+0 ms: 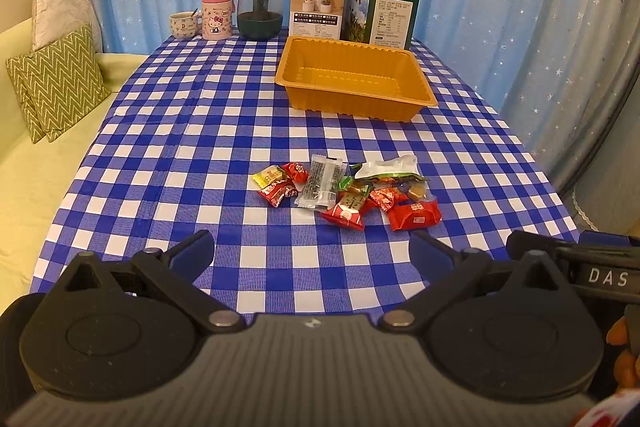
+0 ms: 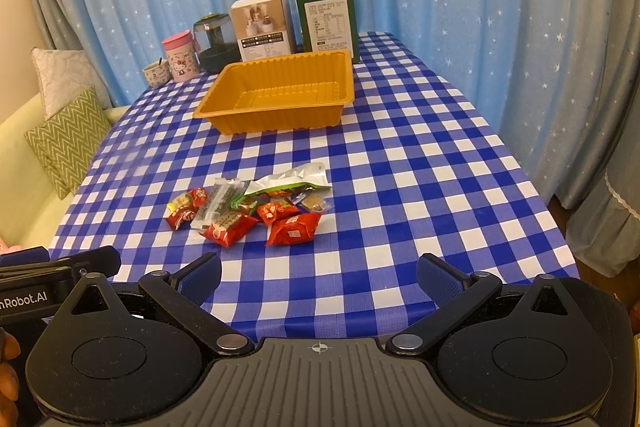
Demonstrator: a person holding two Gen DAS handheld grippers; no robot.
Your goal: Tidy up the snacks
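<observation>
A pile of wrapped snacks (image 1: pixel 348 189) lies on the blue checked tablecloth (image 1: pixel 240 131), mostly red packets, one clear packet of dark seaweed (image 1: pixel 322 183) and a silver pouch (image 1: pixel 386 167). An empty orange tray (image 1: pixel 354 79) stands behind them. The pile shows in the right wrist view (image 2: pixel 248 207) too, with the tray (image 2: pixel 280 95) beyond. My left gripper (image 1: pixel 312 251) is open and empty, near the table's front edge, short of the pile. My right gripper (image 2: pixel 320 279) is open and empty, also short of the pile.
Along the far edge stand a small cup (image 1: pixel 184 25), a pink Hello Kitty mug (image 1: pixel 216 13), a dark jar (image 1: pixel 260 11), a white box (image 1: pixel 318 5) and a green box (image 1: pixel 384 13). Blue star curtains hang behind. A sofa with cushions (image 1: pixel 60 83) is at left.
</observation>
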